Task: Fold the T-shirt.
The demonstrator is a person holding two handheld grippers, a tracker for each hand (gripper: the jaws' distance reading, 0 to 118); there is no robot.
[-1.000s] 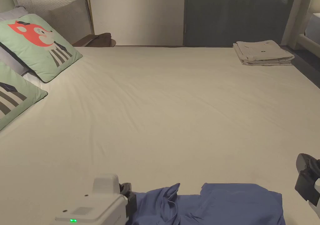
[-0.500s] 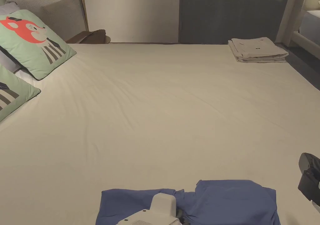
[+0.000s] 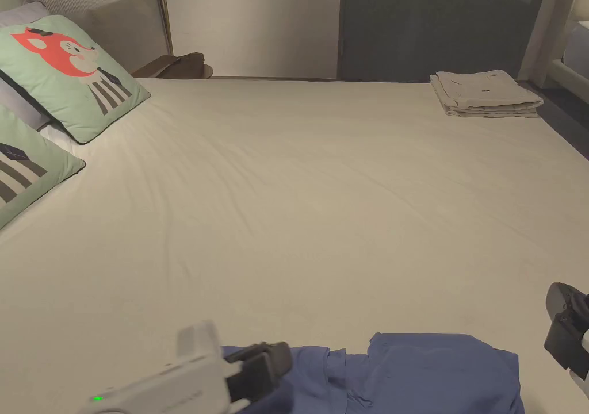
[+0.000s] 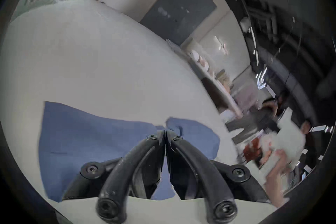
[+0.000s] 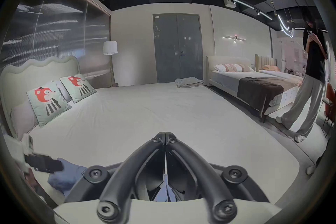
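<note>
Your left gripper (image 4: 165, 134) hung jaws together, gripping nothing, above the blue T-shirt (image 3: 425, 375) on the pale bed (image 3: 322, 202). Your right gripper (image 5: 165, 137), likewise closed and empty, pointed toward folded laundry (image 5: 189, 82) and a dark door (image 5: 178, 46) beyond.

- The blue T-shirt (image 3: 425, 375) is cut off by the head view's bottom edge
- The right gripper (image 3: 566, 332) is cut by the right edge there
- The left gripper (image 3: 262, 369) is motion-blurred, covering part of the shirt
</note>
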